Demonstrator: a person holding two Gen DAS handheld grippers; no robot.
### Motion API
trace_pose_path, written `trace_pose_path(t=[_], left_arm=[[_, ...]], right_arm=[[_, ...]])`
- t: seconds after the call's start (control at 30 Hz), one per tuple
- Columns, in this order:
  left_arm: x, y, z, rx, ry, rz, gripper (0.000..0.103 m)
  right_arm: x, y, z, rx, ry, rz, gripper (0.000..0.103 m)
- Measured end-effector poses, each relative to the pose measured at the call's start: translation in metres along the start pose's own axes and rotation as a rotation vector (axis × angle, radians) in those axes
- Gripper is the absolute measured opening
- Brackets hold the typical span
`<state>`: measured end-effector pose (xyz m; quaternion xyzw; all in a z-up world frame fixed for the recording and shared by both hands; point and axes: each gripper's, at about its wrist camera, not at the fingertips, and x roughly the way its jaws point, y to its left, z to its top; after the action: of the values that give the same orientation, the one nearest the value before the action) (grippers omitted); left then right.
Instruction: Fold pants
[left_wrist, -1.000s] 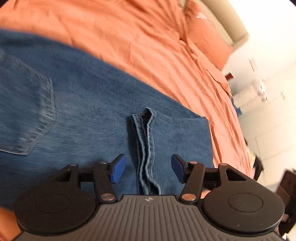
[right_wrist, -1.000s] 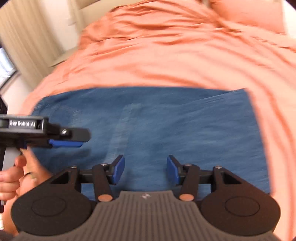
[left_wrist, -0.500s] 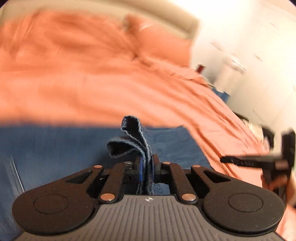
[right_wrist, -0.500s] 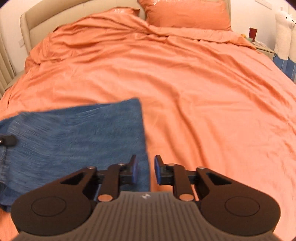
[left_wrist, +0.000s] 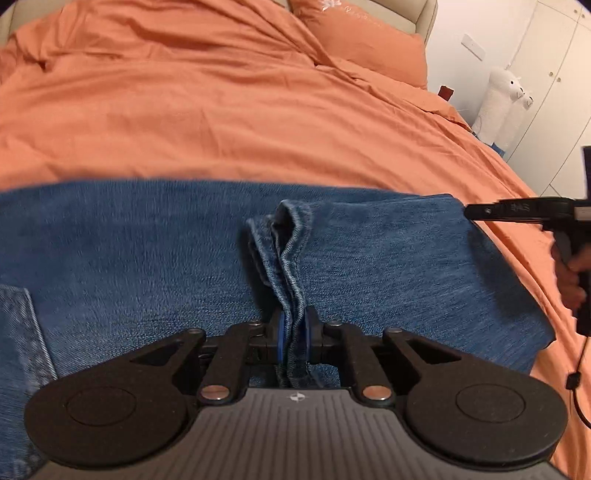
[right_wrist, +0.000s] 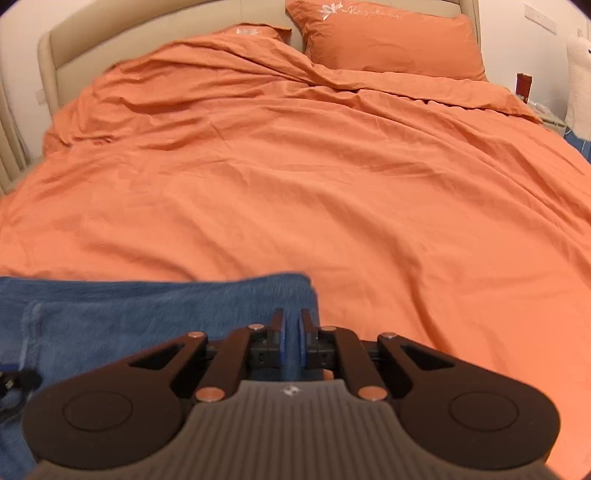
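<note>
Blue jeans lie folded across the orange bed, with a back pocket at the left. My left gripper is shut on the bunched leg cuffs, which stand up in a ridge over the denim. My right gripper is at the right-hand edge of the jeans; its jaws are closing to a narrow slit with denim between the pads. In the left wrist view the right gripper touches the far right corner of the jeans, and a hand holds its grip.
An orange duvet covers the bed beyond and to the right of the jeans. Two orange pillows lean on a beige headboard. White plush toys stand by white cupboards at the right.
The left gripper shut on the leg cuffs, raised them, then sank back toward the denim. The right gripper swung from the middle of the jeans to their right edge and closed.
</note>
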<state>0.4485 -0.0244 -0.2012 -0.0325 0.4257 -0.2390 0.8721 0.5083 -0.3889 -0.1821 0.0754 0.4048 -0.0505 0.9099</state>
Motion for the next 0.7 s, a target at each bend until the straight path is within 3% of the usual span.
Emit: trace_pose_path(t=[0.1, 0.27, 0.4, 0.57, 0.7], left_arm=[[-0.001, 0.008, -0.002, -0.019, 0.015, -0.021, 0.013], [-0.005, 0.008, 0.004, -0.102, 0.032, -0.004, 0.021], [-0.029, -0.005, -0.001, -0.095, 0.003, 0.093, 0.038], [-0.075, -0.032, -0.025, -0.081, -0.035, 0.203, 0.039], [-0.104, -0.048, -0.037, -0.053, -0.053, 0.278, 0.039]], right_arm=[[0.025, 0.001, -0.001, 0.0, 0.065, -0.015, 0.0], [0.023, 0.009, -0.007, -0.035, 0.066, -0.044, 0.0], [-0.017, 0.01, -0.014, -0.041, 0.021, -0.001, 0.005], [-0.083, 0.014, -0.056, -0.118, 0.008, 0.066, 0.006], [-0.113, 0.014, -0.092, -0.154, 0.039, 0.089, 0.006]])
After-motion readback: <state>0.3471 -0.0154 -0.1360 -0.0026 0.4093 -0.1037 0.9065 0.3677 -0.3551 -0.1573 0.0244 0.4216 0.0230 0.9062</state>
